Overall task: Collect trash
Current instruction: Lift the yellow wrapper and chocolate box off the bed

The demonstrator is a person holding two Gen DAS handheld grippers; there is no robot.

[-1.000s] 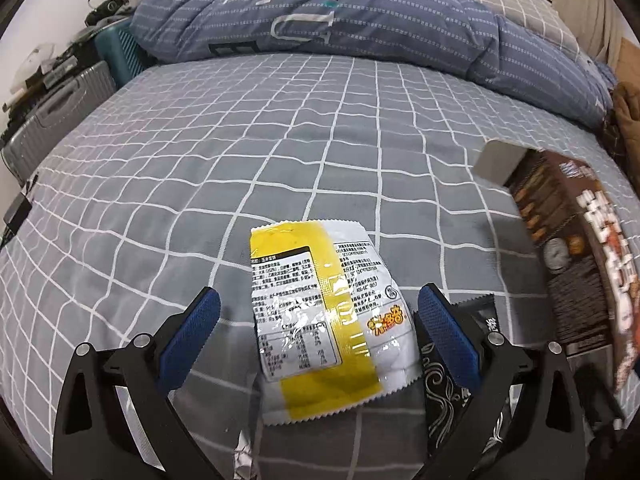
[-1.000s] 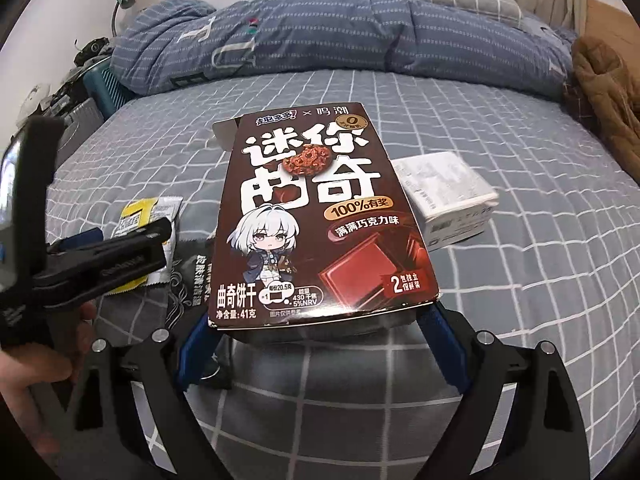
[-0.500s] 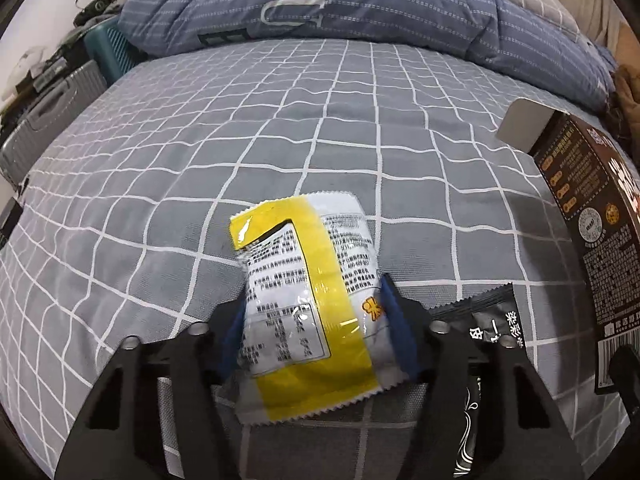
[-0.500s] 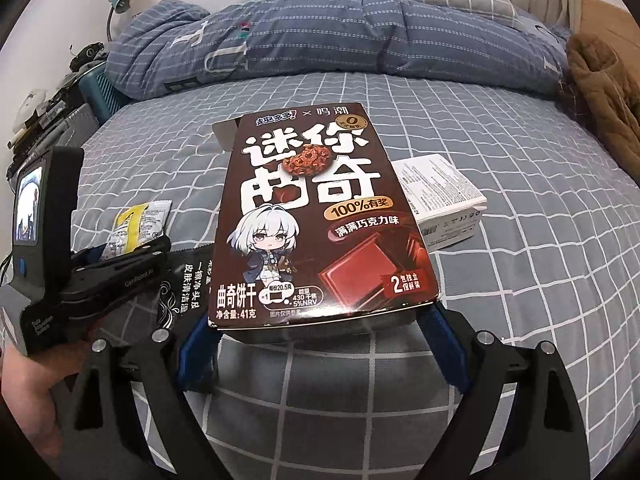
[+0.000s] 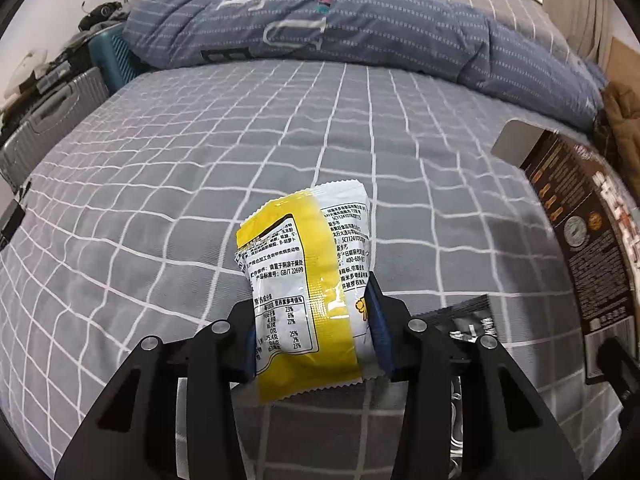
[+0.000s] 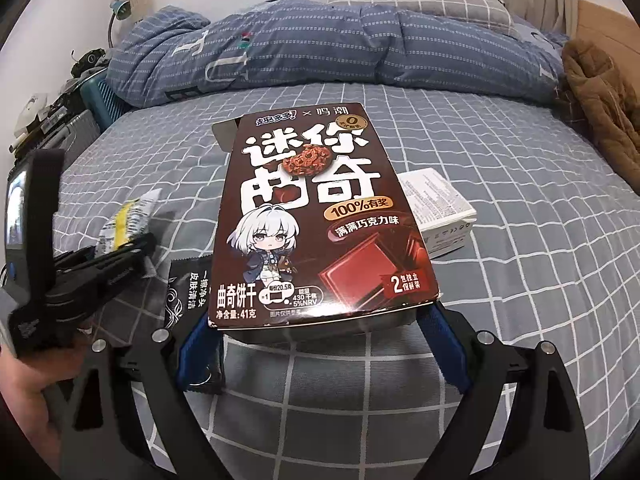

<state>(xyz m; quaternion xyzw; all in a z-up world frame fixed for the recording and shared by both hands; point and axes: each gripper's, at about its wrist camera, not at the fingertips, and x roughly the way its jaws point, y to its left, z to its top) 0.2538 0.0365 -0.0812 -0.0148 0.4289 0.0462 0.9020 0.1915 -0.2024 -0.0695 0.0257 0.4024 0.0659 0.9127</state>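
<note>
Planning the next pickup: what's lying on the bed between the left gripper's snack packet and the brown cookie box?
A black sachet lies flat on the bedsheet there, clearest in the right wrist view.

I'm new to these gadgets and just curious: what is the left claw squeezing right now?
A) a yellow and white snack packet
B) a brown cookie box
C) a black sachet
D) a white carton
A: the left claw has just been closing, and its blue pads now press both sides of the yellow and white snack packet; the brown cookie box sits in the right claw.
</note>
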